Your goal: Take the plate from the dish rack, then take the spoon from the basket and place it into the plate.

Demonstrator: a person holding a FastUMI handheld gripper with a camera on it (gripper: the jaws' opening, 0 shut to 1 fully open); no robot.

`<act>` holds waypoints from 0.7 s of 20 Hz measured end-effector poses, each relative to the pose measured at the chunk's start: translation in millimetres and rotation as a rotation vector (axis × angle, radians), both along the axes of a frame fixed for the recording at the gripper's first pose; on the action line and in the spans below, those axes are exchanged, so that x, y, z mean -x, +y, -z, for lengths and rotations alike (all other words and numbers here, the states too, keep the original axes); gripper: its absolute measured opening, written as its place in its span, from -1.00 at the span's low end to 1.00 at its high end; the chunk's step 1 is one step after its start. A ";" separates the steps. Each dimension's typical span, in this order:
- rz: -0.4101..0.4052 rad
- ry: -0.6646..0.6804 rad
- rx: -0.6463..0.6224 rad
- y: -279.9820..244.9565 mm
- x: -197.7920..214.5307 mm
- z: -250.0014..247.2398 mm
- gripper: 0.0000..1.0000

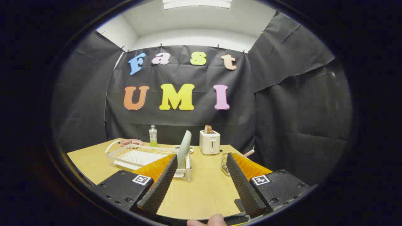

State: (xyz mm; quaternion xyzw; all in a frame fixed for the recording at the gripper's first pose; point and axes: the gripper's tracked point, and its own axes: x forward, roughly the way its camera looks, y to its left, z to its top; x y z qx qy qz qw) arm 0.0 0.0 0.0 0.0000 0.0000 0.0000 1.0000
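Wooden table (207, 191) in the booth, seen from low over its near edge. Far left at the back, a pink bowl-like dish (131, 142) sits on the table just behind the dish rack (138, 157). The rack is white wire, long, lying left of centre; its left and middle slots hold nothing visible. Behind it stands a clear bottle (153, 136) with a green label, upright. At the rack's right end the plate (184, 148) stands on edge in the slots, pale green-white, tilted slightly, just beyond the left fingertip. A small round object lies behind the plate base, too hidden to identify. Right of the plate, near the back wall, a white toaster (209, 142) stands with a slice of toast sticking out of the top. Further right, a small wire basket (225, 163) sits partly hidden behind the right finger; a pink-striped handle (248, 153) pokes out of it to the right, probably the spoon, cannot confirm. Gripper (201, 160) hovers above the table, fingers spread wide, nothing between them, bare tabletop in the gap. A person's fingertip (207, 221) shows at the bottom under the gripper.
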 end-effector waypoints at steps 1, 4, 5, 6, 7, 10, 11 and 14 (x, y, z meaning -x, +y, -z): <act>0.003 -0.001 -0.001 -0.9 0.0 0.8 1.00; 0.013 0.001 0.003 -4.8 0.3 2.6 1.00; 0.014 0.004 0.003 -5.3 0.4 3.7 1.00; 0.017 0.003 0.005 -6.0 0.6 3.0 1.00; 0.020 0.002 0.007 -7.0 0.3 2.5 1.00; 0.015 -0.001 0.011 -4.1 0.3 1.2 1.00; 0.013 0.000 0.011 -3.1 -0.7 2.5 1.00; 0.006 0.014 0.009 -0.5 -3.5 5.7 1.00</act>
